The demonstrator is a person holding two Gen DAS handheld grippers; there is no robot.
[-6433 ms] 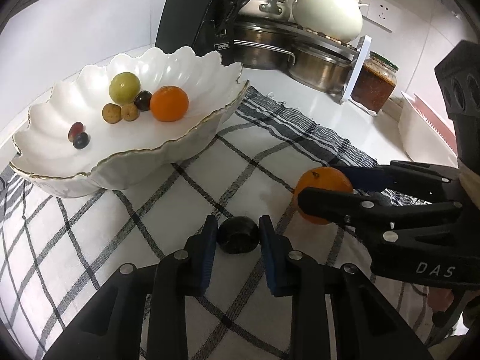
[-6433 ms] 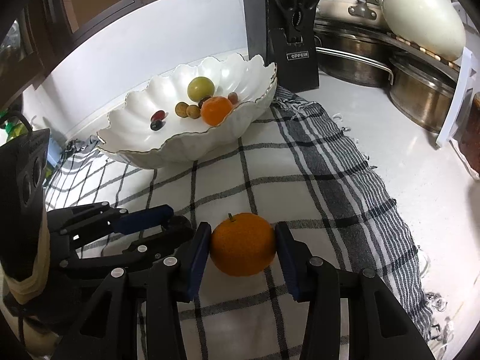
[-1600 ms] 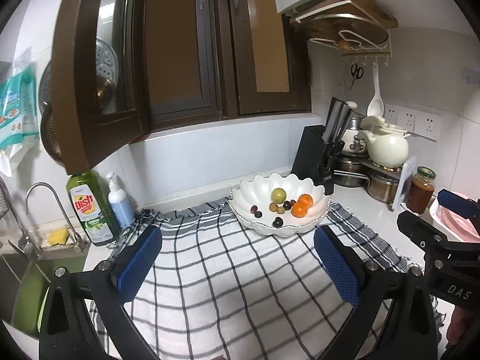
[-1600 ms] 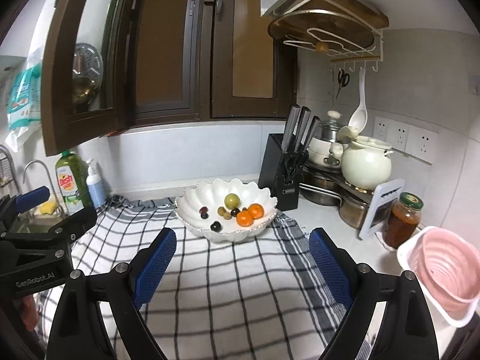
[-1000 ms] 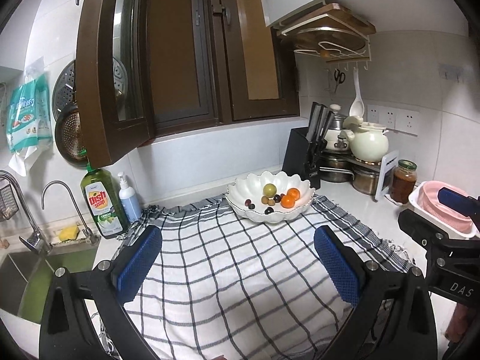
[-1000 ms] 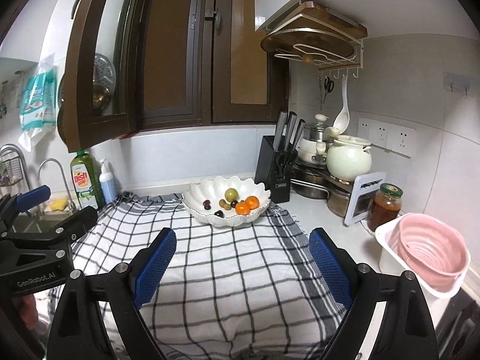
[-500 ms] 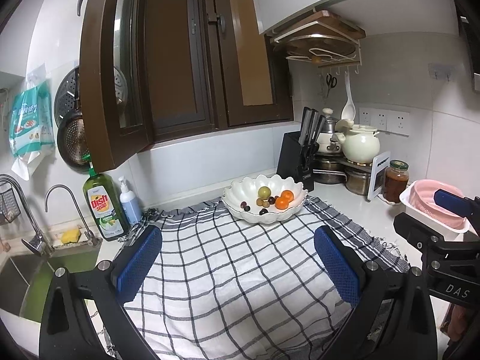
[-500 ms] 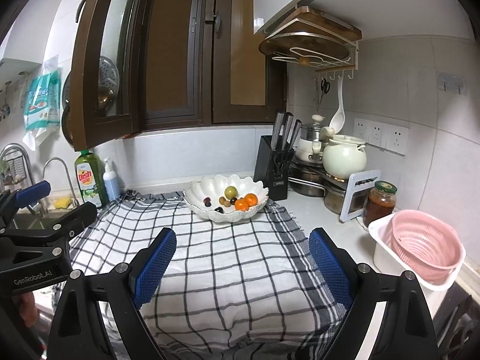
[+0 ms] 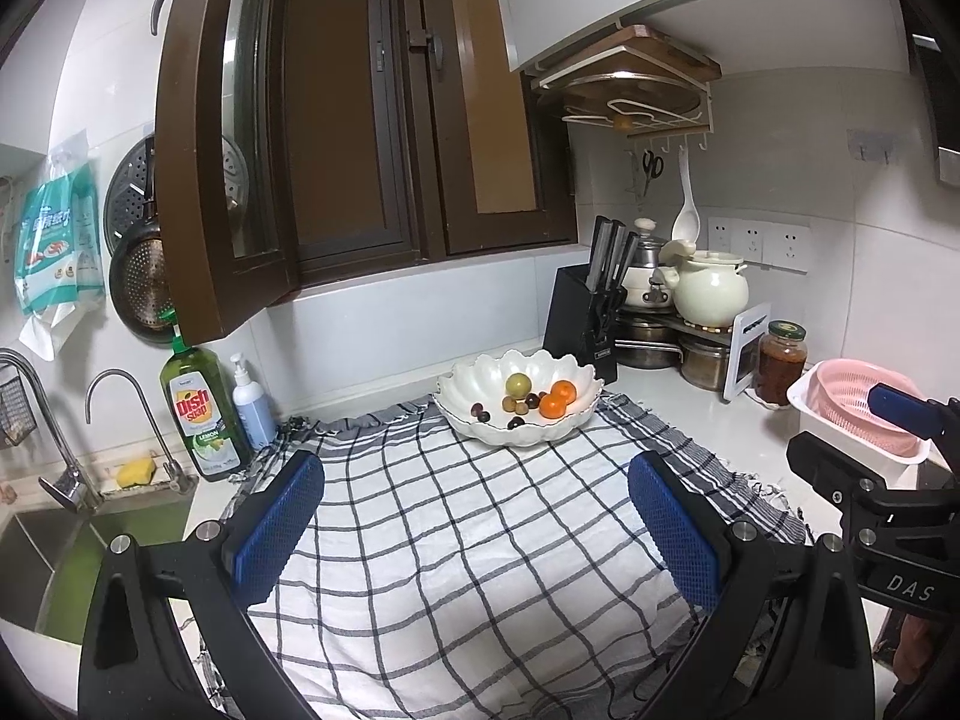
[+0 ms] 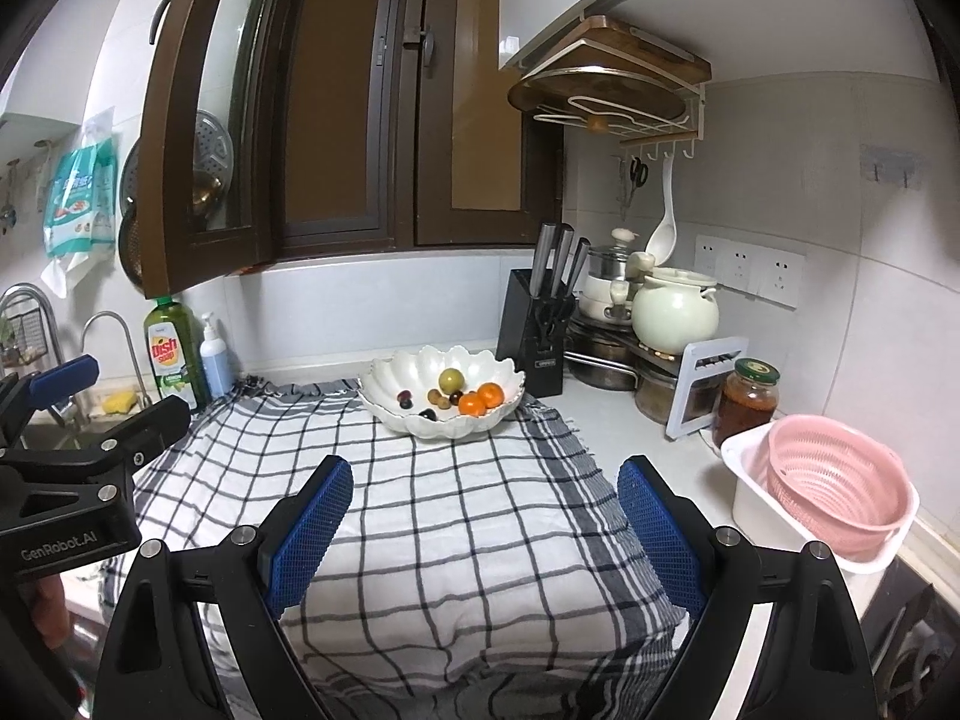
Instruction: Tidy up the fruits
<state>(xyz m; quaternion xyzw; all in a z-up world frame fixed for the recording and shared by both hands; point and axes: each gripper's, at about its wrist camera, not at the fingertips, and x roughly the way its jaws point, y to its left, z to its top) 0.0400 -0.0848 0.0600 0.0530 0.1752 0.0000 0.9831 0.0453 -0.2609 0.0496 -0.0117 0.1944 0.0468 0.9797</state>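
A white scalloped bowl (image 9: 480,429) stands at the far side of a checked cloth (image 9: 456,540); it also shows in the right wrist view (image 10: 384,405). It holds two oranges (image 9: 557,399), a green fruit (image 9: 517,384) and several small dark and brown fruits. My left gripper (image 9: 477,531) is open and empty, far back from the bowl above the cloth's near part. My right gripper (image 10: 483,531) is open and empty, also far back. Each gripper shows at the edge of the other's view.
A knife block (image 9: 585,324), pots and a cream teapot (image 9: 711,291) stand behind the bowl on the right. A jar (image 9: 780,354) and a pink colander in a white tub (image 9: 852,414) are at far right. Dish soap (image 9: 201,414), faucet and sink (image 9: 72,534) are at left.
Since the oldest frames, the orange and dark fruit left the cloth and lie in the bowl. Both grippers have opened and pulled far back and up; the bowl looks smaller.
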